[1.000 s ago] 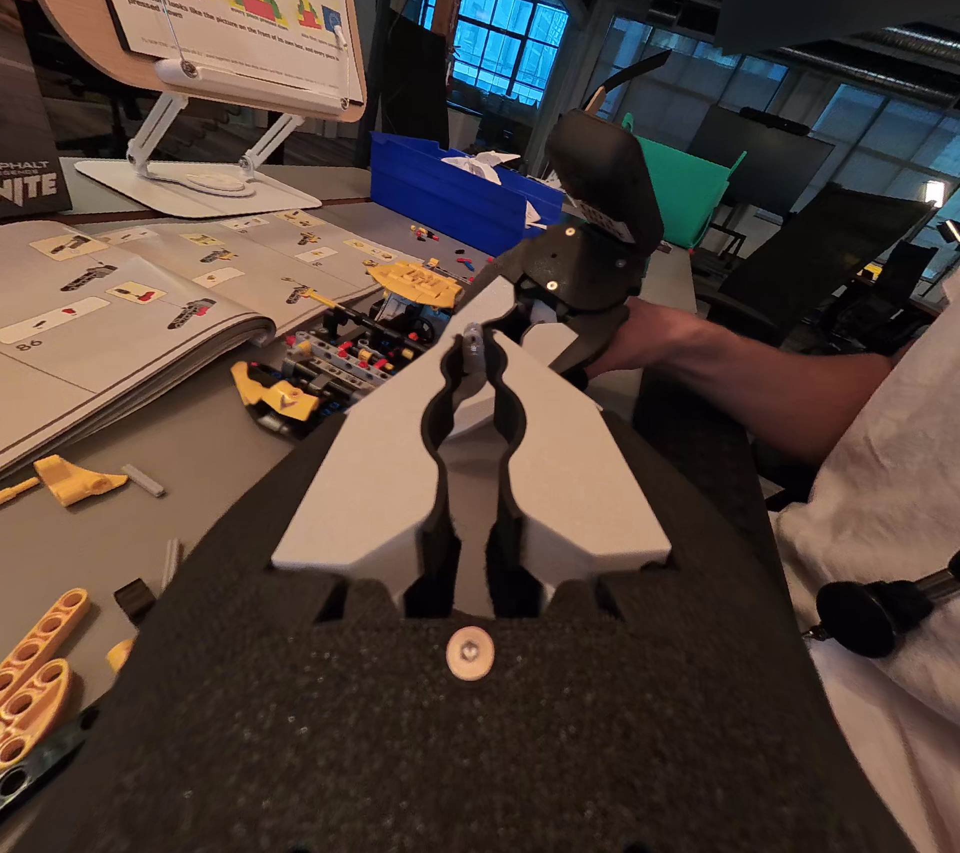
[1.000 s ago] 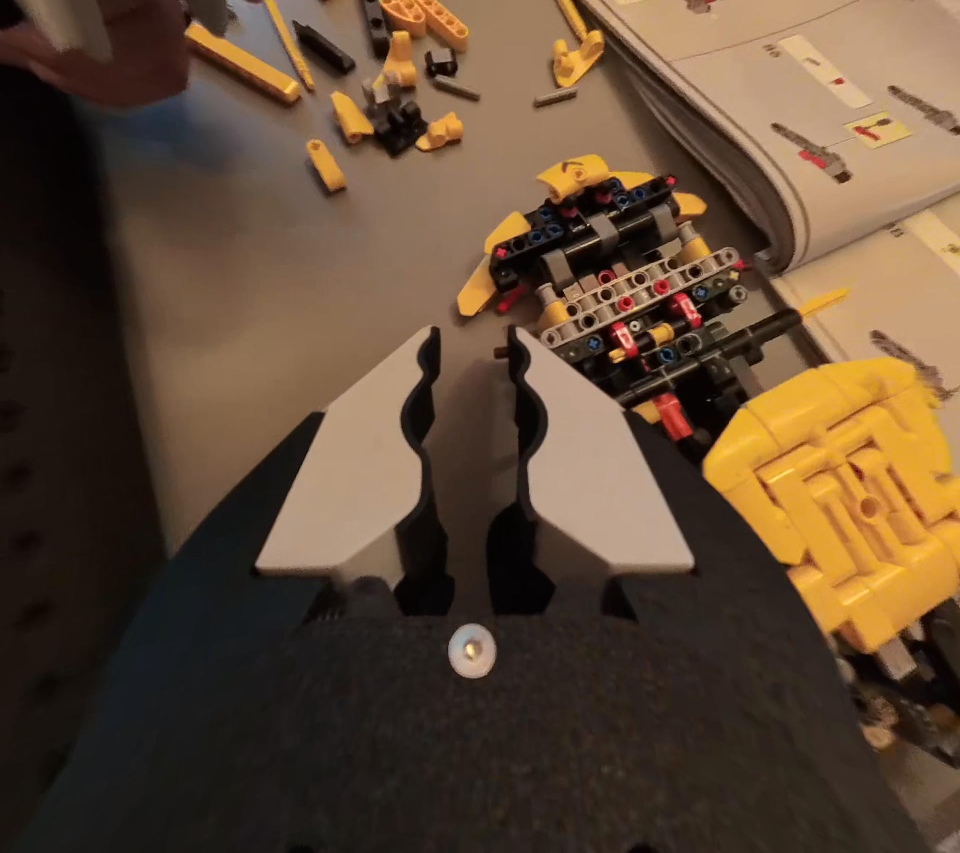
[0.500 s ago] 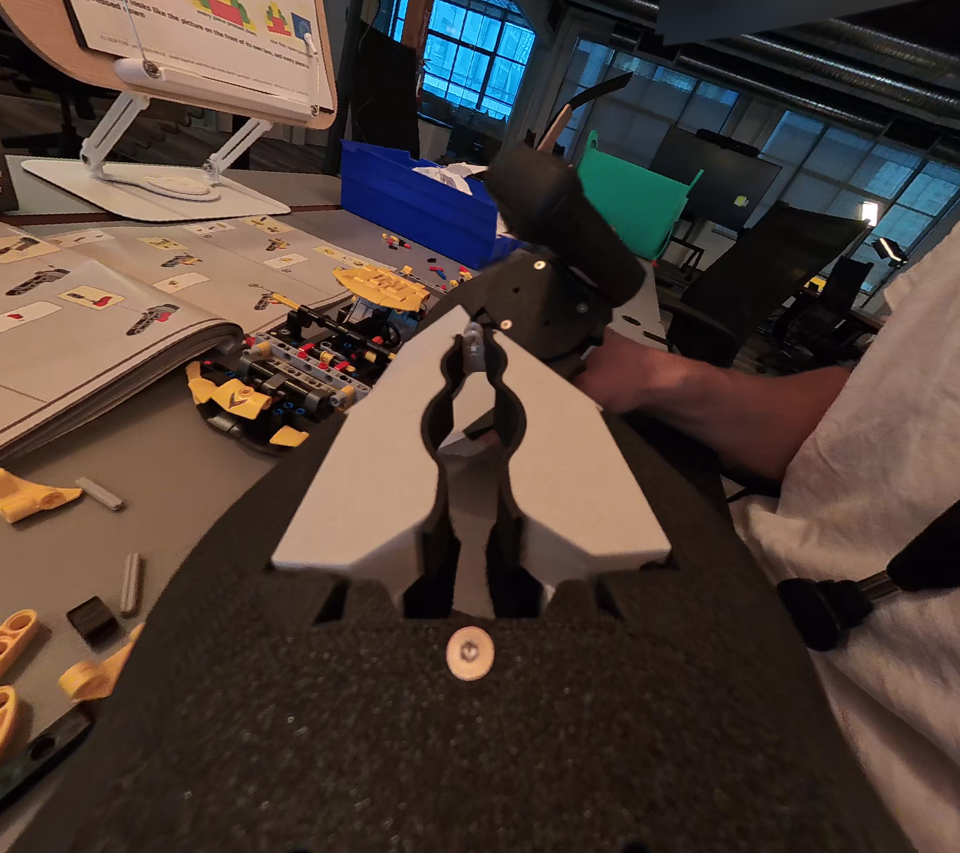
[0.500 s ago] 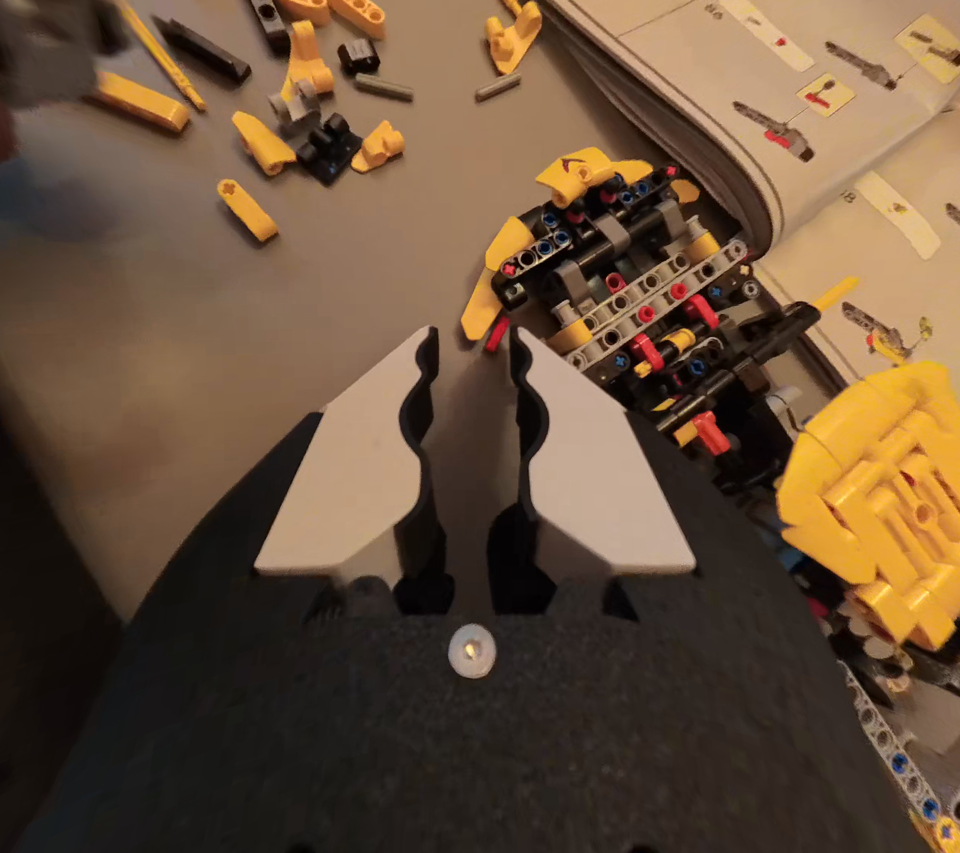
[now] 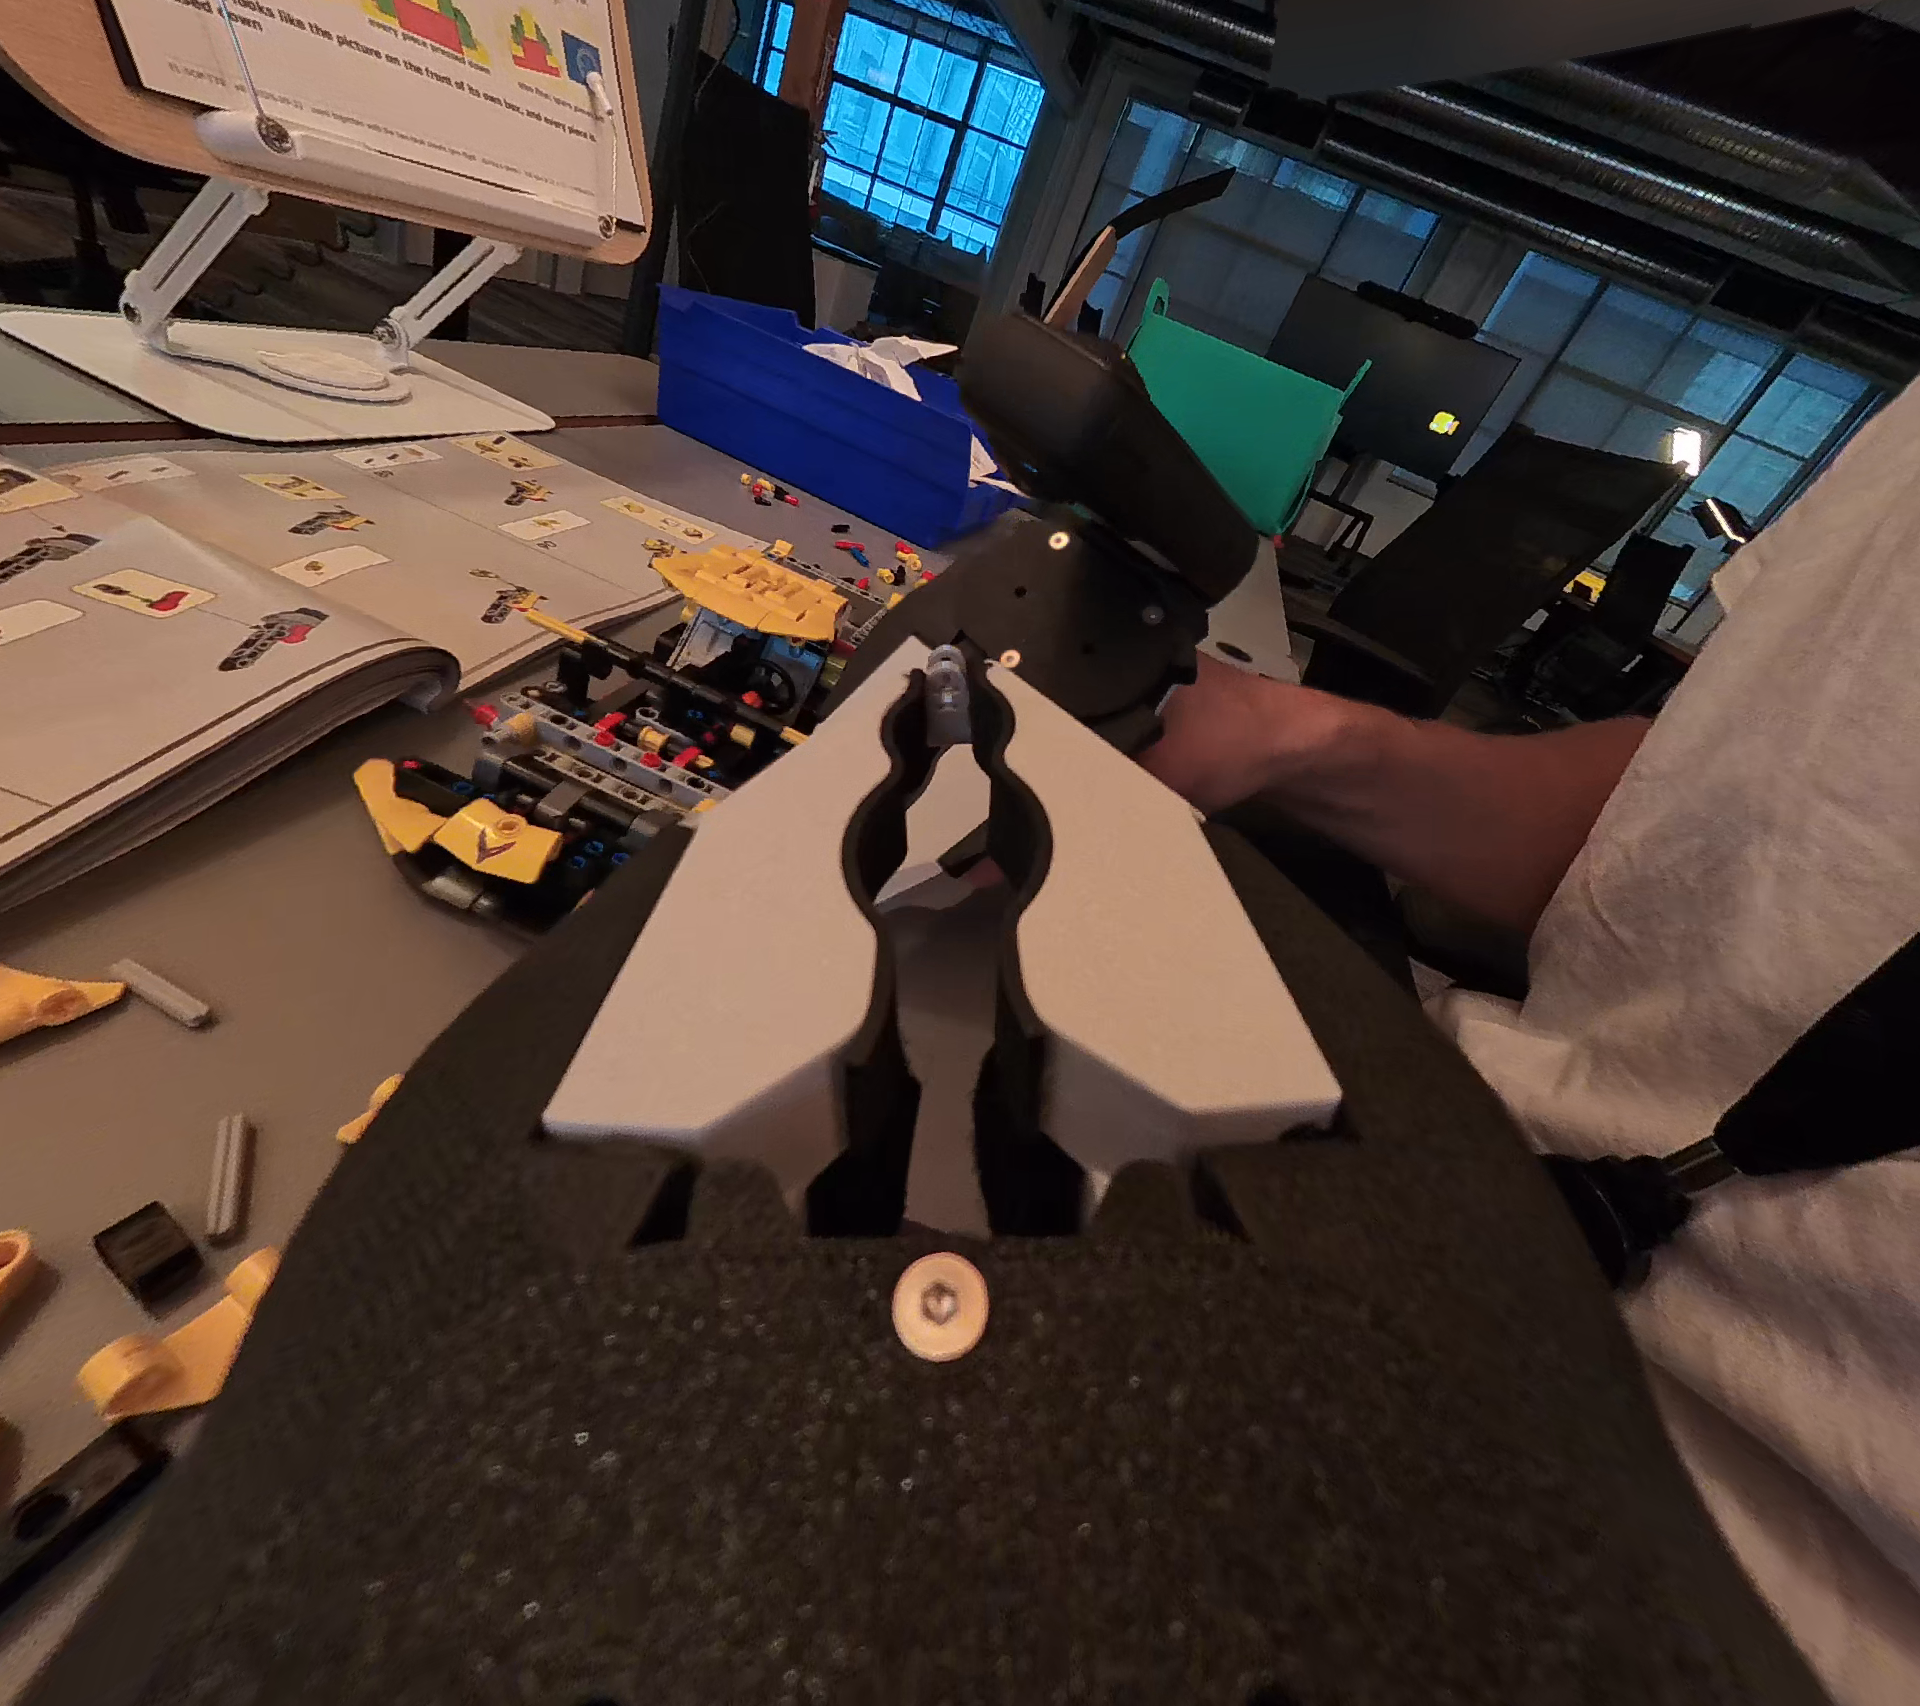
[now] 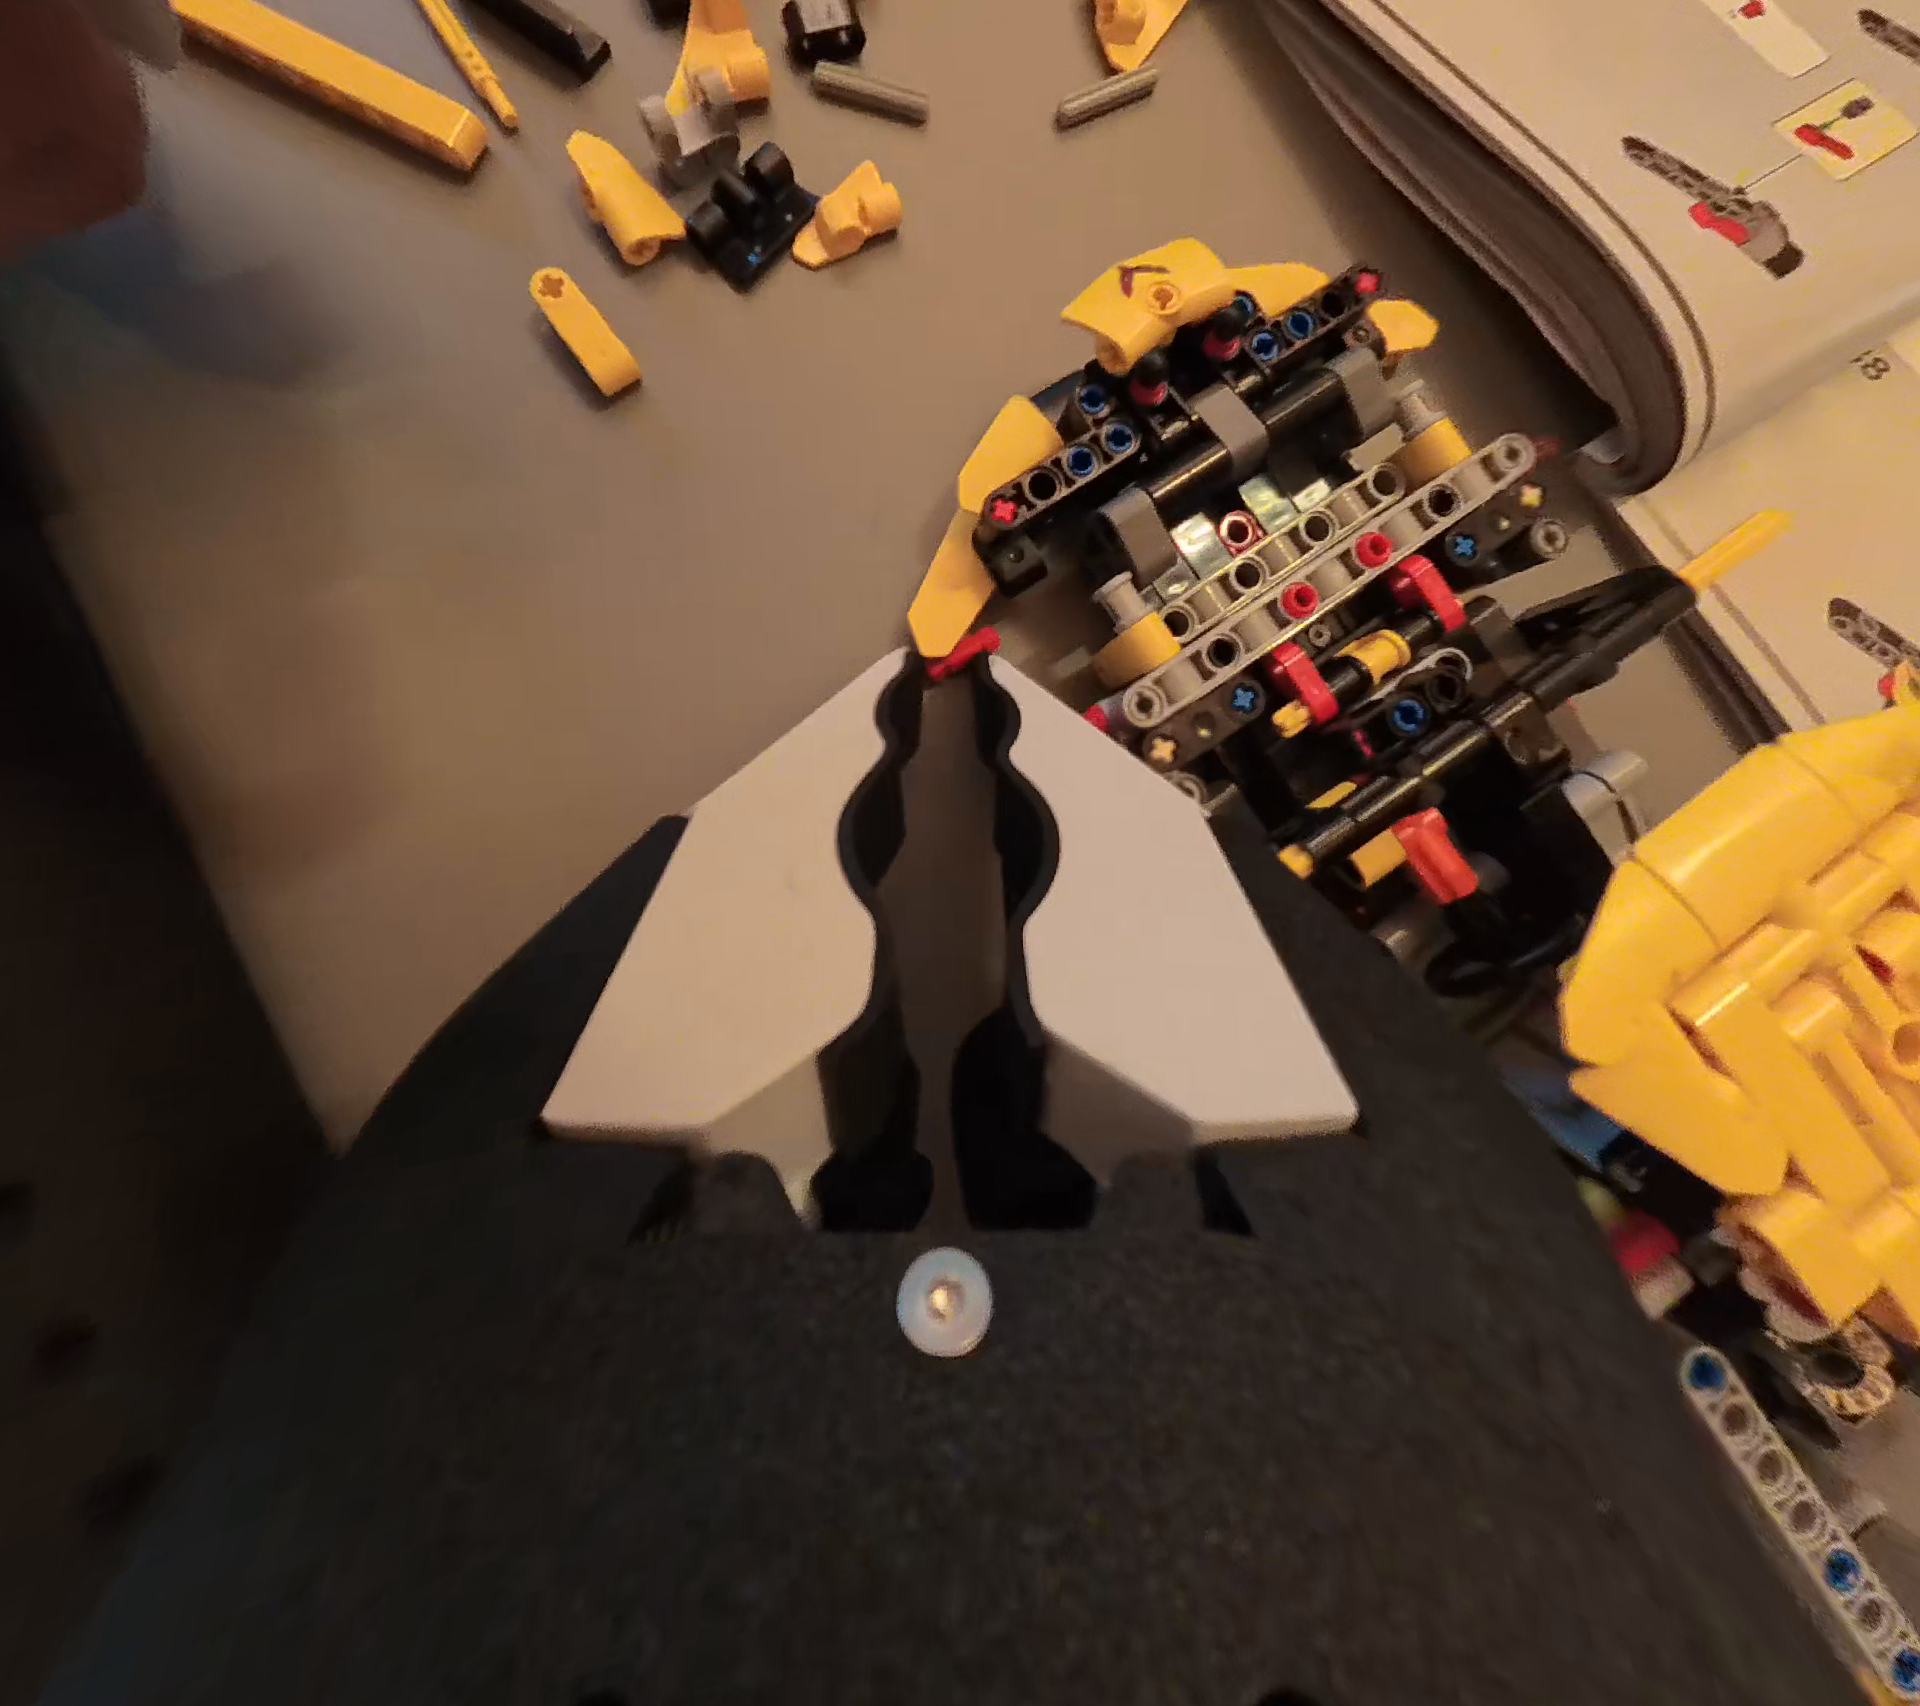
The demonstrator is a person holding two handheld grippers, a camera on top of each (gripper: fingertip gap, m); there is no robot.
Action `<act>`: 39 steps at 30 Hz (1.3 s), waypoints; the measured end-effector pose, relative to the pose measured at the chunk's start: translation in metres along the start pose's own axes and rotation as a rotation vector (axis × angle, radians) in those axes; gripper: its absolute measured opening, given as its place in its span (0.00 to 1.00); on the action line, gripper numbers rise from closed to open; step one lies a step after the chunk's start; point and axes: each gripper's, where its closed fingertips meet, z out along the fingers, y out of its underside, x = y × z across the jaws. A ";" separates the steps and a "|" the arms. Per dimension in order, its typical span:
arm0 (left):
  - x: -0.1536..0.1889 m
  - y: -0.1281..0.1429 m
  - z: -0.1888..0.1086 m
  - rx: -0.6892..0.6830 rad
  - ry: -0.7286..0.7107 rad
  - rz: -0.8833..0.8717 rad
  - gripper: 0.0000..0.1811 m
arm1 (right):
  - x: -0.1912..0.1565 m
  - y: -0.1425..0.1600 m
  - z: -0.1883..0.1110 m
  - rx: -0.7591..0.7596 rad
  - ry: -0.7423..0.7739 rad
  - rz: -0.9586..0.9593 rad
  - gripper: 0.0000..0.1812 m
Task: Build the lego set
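Pinching a small grey connector [image 5: 945, 700], left hand-held gripper [image 5: 948, 692]; right hand-held gripper [image 6: 951, 664] nipping a red pin [image 6: 961, 651].

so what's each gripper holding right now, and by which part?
Left gripper: shut on a small grey connector piece, pinched at its lower half by the jaw tips. Right gripper: jaws closed on a small red pin beside the car chassis, gripped at its end.

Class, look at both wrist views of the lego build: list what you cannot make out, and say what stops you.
- Left wrist view: the small grey piece is pinched at the left gripper tips; its lower end is hidden between them.
- Right wrist view: the red piece at the right gripper tips is too small to tell whether it is gripped.
- Right wrist view: the yellow assembly is cut off by the right edge.
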 end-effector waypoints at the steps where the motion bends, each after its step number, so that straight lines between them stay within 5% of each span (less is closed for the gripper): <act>1: 0.000 0.000 0.000 -0.002 -0.002 0.001 0.04 | 0.000 0.000 0.000 0.003 0.003 0.009 0.05; 10: -0.002 0.001 0.001 -0.007 -0.015 0.006 0.04 | -0.005 0.013 -0.017 -0.036 0.014 -0.002 0.02; 21: -0.001 0.011 0.005 -0.056 -0.015 0.027 0.04 | -0.022 0.047 -0.042 -0.004 -0.160 -0.075 0.08; 29: 0.000 0.015 0.008 -0.078 -0.017 0.039 0.04 | -0.018 0.041 -0.036 0.063 -0.072 0.083 0.04; 35: 0.004 0.014 0.008 -0.074 0.007 0.040 0.04 | -0.016 0.040 -0.036 0.088 0.072 -0.094 0.02; 39: 0.013 0.007 0.006 -0.028 0.066 0.016 0.04 | -0.029 0.013 -0.055 0.228 -0.043 -0.157 0.02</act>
